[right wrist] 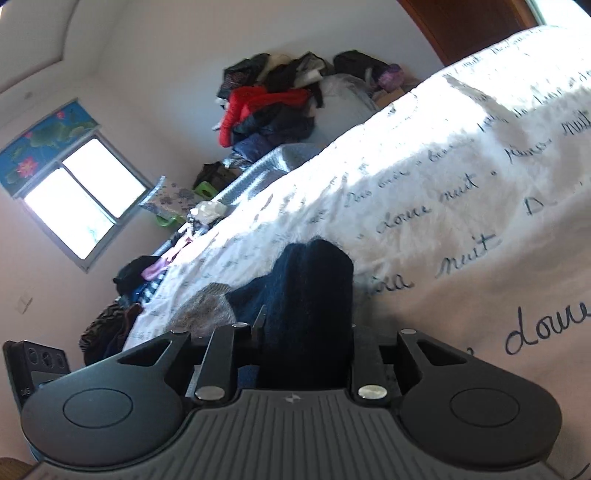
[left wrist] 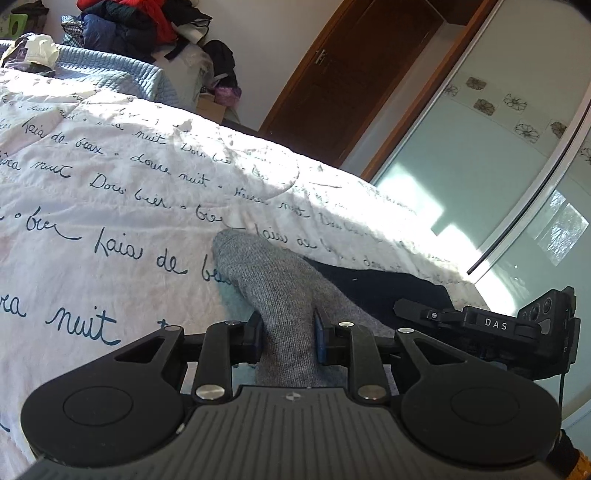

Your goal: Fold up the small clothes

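Note:
A sock with a grey end (left wrist: pixel 269 280) and a dark navy end (right wrist: pixel 310 280) lies stretched over the white bed cover with blue script (left wrist: pixel 110 192). My left gripper (left wrist: pixel 289 338) is shut on the grey end, which runs forward between the fingers. My right gripper (right wrist: pixel 306 332) is shut on the navy end; the grey part (right wrist: pixel 207 306) shows to its left. The right gripper also appears at the right edge of the left wrist view (left wrist: pixel 495 325). The navy part lies beside it (left wrist: pixel 376 288).
A pile of clothes (left wrist: pixel 129 26) is heaped beyond the bed's far end, also in the right wrist view (right wrist: pixel 269 103). A blue quilt (left wrist: pixel 110 70) lies by it. A wooden door (left wrist: pixel 351 74) and a mirrored wardrobe (left wrist: pixel 480 177) stand to the right. More clothes (right wrist: pixel 147 280) lie near the window (right wrist: pixel 85 199).

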A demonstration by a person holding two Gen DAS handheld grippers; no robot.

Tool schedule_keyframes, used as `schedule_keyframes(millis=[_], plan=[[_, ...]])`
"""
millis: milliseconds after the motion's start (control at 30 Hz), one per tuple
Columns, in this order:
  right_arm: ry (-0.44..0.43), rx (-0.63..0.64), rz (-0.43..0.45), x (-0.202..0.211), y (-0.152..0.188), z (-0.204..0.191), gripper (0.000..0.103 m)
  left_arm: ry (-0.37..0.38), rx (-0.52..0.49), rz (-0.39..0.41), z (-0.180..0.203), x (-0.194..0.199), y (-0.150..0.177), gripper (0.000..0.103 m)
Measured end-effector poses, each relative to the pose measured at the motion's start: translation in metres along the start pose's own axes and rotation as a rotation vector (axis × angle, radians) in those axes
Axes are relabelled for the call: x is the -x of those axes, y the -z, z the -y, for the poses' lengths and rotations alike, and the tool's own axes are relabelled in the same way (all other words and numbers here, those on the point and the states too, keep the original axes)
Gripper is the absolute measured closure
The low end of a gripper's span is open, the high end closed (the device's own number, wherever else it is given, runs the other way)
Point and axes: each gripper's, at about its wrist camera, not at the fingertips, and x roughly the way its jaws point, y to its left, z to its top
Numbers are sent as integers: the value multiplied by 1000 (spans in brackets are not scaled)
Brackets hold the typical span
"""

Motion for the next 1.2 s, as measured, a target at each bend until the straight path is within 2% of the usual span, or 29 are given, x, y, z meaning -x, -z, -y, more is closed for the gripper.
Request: schedule_keyframes(millis=[33,100,167,267,400,600,700,733,767,800,833,867,900,967,1100,1200], plan=[[22,-6,-5,-2,3,1,61,-17,-5,3,0,2,1,72],[-6,-14,13,6,7,3,45,-38,-17,17,2,10,2,63],[-27,-18,31,18,10,3,32,-49,-29,26,2,22,4,48],[-17,-12,54,44,14,-1,31,-48,-19,20,1,41,10,35],[-42,-27,51,76,29,-3,30,31,38,-33,-3,67,32,30],[-138,-73,-53,107,71,-2,27,150,116,-135,-3,90,77,27],[-149,-46,-113,111,93,-4,26,215,148,-181,-1,90,91,33],[-163,-23,-131,111,99,-7,27,232,146,-200,1,88,94,43],[-156,-13,-132,111,103,-9,30,225,133,-210,4,87,96,58],[-144,-8,-134,111,105,-11,43,197,104,-213,7,87,96,65],[-131,-6,-140,111,106,-12,52,171,78,-213,9,86,96,81],[-112,-6,-141,110,105,-13,68,158,72,-213,9,87,95,88],[-99,-5,-137,111,105,-13,77,163,88,-211,7,88,94,89],[-92,-13,-121,114,105,-13,86,167,107,-193,3,94,92,92],[-114,-10,-96,124,107,-18,88,147,93,-171,1,103,93,93],[-3,17,-128,118,115,-15,88,126,110,-214,-6,96,101,92]])
